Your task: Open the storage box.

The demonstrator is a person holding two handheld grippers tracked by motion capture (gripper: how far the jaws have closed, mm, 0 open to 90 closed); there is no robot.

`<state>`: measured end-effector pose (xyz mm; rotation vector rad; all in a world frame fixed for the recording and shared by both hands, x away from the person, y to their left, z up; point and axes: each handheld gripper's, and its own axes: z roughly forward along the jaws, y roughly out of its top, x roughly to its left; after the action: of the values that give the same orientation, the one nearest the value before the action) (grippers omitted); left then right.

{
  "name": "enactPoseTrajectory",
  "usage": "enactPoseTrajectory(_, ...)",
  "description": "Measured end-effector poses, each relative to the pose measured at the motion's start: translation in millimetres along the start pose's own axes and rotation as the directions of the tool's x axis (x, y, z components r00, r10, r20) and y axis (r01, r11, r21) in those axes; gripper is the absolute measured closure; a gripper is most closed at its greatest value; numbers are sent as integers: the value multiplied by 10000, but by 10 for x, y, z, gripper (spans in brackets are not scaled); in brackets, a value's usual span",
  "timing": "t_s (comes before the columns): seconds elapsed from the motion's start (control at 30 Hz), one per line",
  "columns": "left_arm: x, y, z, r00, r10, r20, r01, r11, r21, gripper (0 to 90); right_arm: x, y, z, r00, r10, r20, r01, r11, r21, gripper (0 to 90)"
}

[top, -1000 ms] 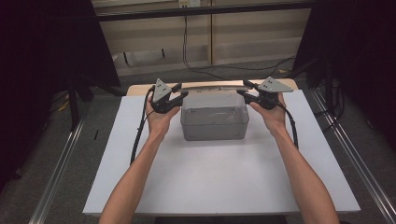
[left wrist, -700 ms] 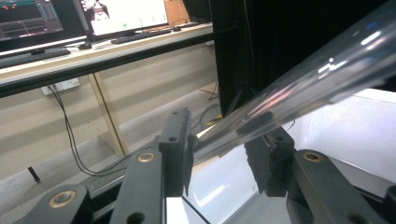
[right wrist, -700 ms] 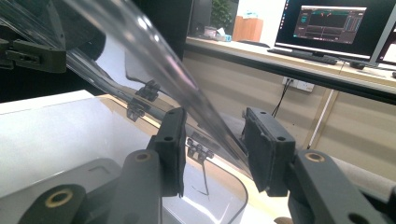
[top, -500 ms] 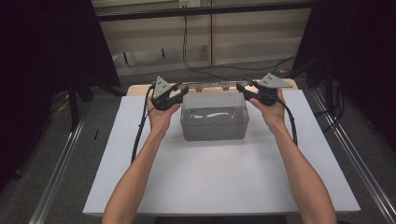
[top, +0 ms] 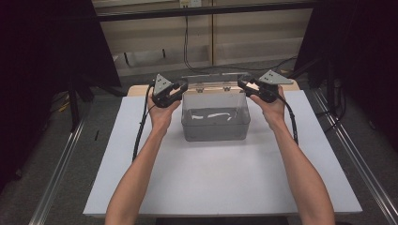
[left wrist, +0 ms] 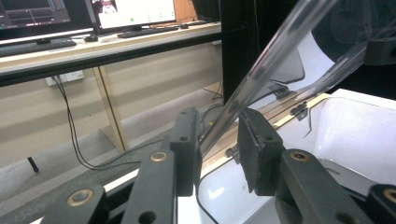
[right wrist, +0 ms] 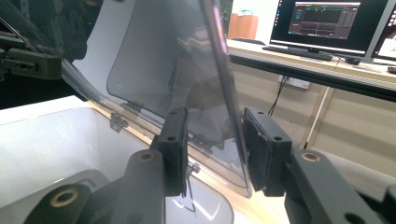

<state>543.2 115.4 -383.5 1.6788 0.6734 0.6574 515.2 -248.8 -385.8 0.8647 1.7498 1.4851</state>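
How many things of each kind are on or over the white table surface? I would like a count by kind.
Clear plastic box with hinged lid: 1
White pieces inside the box: 2, as far as the high view shows
Hand-held grippers: 2, left gripper and right gripper
White board under the box: 1
Total: 6

This looks like a lab set up for recording. A white worktop point(top: 220, 183) stands between black curtains point(top: 47, 51) and metal floor rails point(top: 61, 164). Behind it, a long wooden desk point(left wrist: 107, 44) carries monitors point(right wrist: 324, 25) showing graphs, with keyboards point(left wrist: 147, 31) in front. A wall socket point(left wrist: 65, 77) sits below, and black cables point(top: 187, 42) hang down to the grey carpet point(top: 42, 150).
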Motion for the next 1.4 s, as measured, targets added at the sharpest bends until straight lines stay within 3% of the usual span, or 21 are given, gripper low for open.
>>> enactPoseTrajectory(0.23, 16, 7, 57, 10000, 96, -4, -95, 9998, 181, 685, -27, -2, 31, 9998, 183, 43, -183, 9998, 9, 624)
enactPoseTrajectory(0.6, 69, 5, 138, 9999, -86, -66, 87, 9997, 215, 682, -85, 18, 78, 9994, 325, 83, -324, 9994, -142, 669)
enactPoseTrajectory(0.87, 113, -19, 195, 9998, -211, -37, 213, 9990, 397, 716, -113, -12, 109, 9970, 751, 183, -745, 9967, -330, 680)
enactPoseTrajectory(1.17, 137, -22, 232, 9996, -257, -144, 263, 9985, 475, 727, -166, -124, 168, 9928, 1135, 373, -1135, 9935, -33, 688)
enactPoseTrajectory(1.4, 154, -27, 258, 9995, -308, -109, 313, 9985, 449, 735, -160, -203, 229, 9923, 1163, 428, -1174, 9928, 240, 698)
